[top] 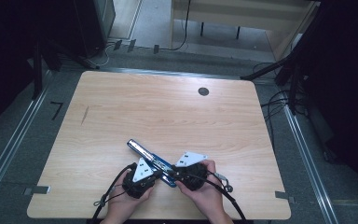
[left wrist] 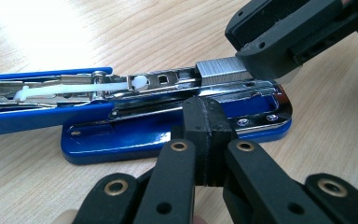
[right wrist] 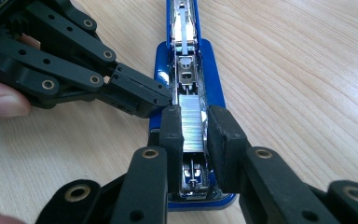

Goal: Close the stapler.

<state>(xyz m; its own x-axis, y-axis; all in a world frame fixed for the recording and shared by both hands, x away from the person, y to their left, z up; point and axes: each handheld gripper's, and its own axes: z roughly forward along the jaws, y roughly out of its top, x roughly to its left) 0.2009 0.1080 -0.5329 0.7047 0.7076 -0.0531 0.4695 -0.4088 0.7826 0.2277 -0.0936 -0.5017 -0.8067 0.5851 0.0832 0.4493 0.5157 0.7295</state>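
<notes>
Both of the tongs I am holding are meeting over an opened blue stapler (top: 150, 161) near my edge of the wooden table (top: 168, 112), a little to the centre of it. With my left gripper (left wrist: 204, 123) I am pressing against the side of the stapler's blue base; its two black jaws are standing fully closed, pad against pad, with nothing between them, and their tips are resting against the chrome rail just above the base. With my right gripper (right wrist: 193, 128) I am holding a strip of staples (right wrist: 190, 126), silver and ribbed, which is lying along the open metal channel of the stapler; the jaws are standing narrowly apart, one pad on each long side of the strip, and they are clasping it between them. Seen from my left gripper's camera, that same strip is poking out from under the right gripper's black pad, sitting on top of the channel near the front end of the base. Ahead of the strip in the channel I am seeing the white plastic pusher (right wrist: 185, 49) and its rod, running toward the hinge. Folded open, the stapler's blue top arm (left wrist: 37, 77) is stretching away from the base along the table, up and to the left in the high view. My two hands are sitting close together, knuckles nearly side by side, with a cable trailing from each gripper toward me.
</notes>
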